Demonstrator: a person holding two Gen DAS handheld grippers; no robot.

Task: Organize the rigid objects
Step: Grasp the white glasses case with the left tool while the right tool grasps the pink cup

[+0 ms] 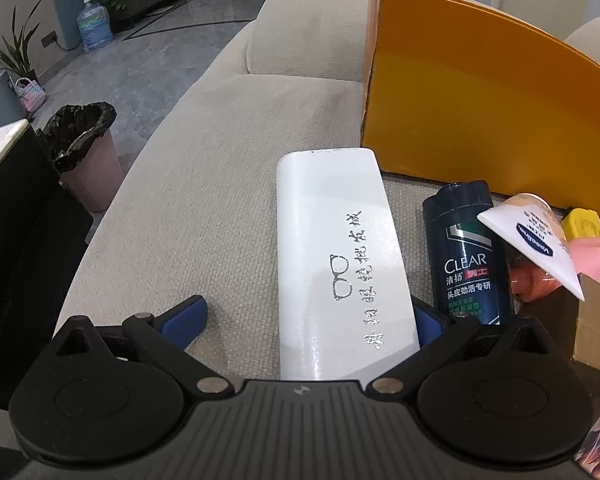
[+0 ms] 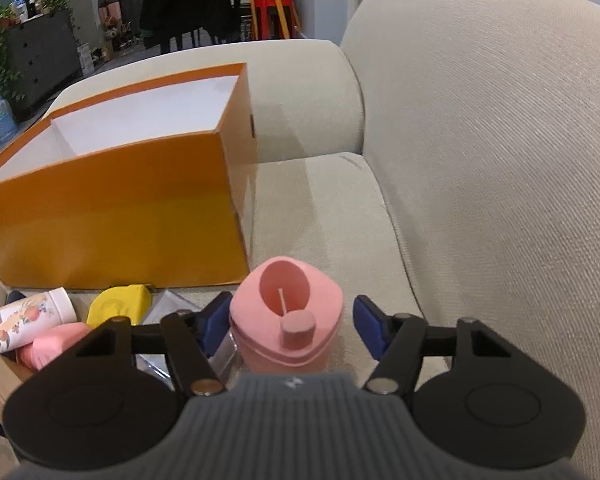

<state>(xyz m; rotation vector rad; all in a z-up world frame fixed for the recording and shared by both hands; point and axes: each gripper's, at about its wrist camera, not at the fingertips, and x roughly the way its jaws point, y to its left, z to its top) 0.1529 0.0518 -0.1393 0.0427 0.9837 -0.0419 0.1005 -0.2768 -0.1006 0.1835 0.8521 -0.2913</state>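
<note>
A white glasses case point(image 1: 336, 248) lies lengthwise on the beige sofa seat point(image 1: 204, 208) between the jaws of my left gripper point(image 1: 309, 304). The jaws are open: the right pad sits against the case and the left pad stands well clear. My right gripper point(image 2: 292, 302) straddles a pink bottle point(image 2: 288, 312) with a flip lid. Its left pad is at the bottle's side; a gap shows before the right pad. An open orange box point(image 2: 112, 208) with a white inside stands just beyond; its side wall also fills the left wrist view, orange box point(image 1: 480, 120).
A dark CLEAR shampoo bottle point(image 1: 468, 256), a white Vaseline tube point(image 1: 528, 248), a yellow object point(image 2: 118, 306) and a pink container point(image 2: 52, 344) crowd beside a cardboard box point(image 1: 596, 320). The sofa back point(image 2: 500, 160) rises on the right. A lined bin point(image 1: 88, 152) stands on the floor.
</note>
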